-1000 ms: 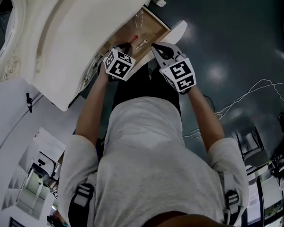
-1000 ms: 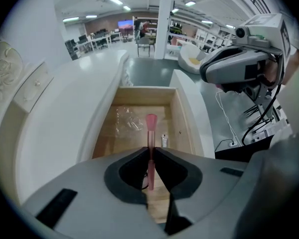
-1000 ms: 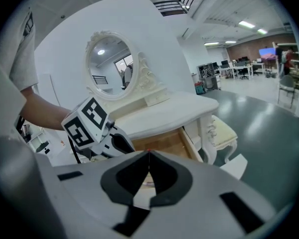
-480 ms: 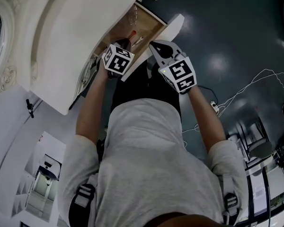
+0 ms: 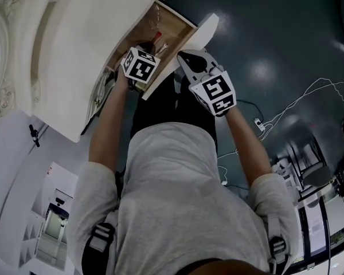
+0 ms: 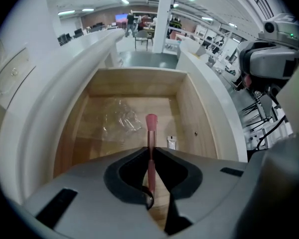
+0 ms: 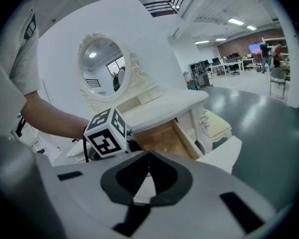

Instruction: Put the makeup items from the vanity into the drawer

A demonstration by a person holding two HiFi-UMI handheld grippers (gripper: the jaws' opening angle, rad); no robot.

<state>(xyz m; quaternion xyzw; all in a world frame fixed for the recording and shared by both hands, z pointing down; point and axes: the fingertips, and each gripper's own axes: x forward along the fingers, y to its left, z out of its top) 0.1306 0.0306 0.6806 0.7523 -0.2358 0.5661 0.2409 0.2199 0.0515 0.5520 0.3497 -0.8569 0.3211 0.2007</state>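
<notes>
Over drawer (image 6: 190, 114), left tongs (image 6: 150, 152) clamp pink-tipped stick (image 6: 151, 126); head view hides grip.

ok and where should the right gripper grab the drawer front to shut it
Likely the drawer front by its top edge, from above: a thin upright panel, free on both faces, so jaws can straddle it. No handle shows. The right gripper is shut and must open first.

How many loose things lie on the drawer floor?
2: clear crumpled plastic left of centre, a small white item near the drawer's right wall. The jaws may hide more.
</notes>
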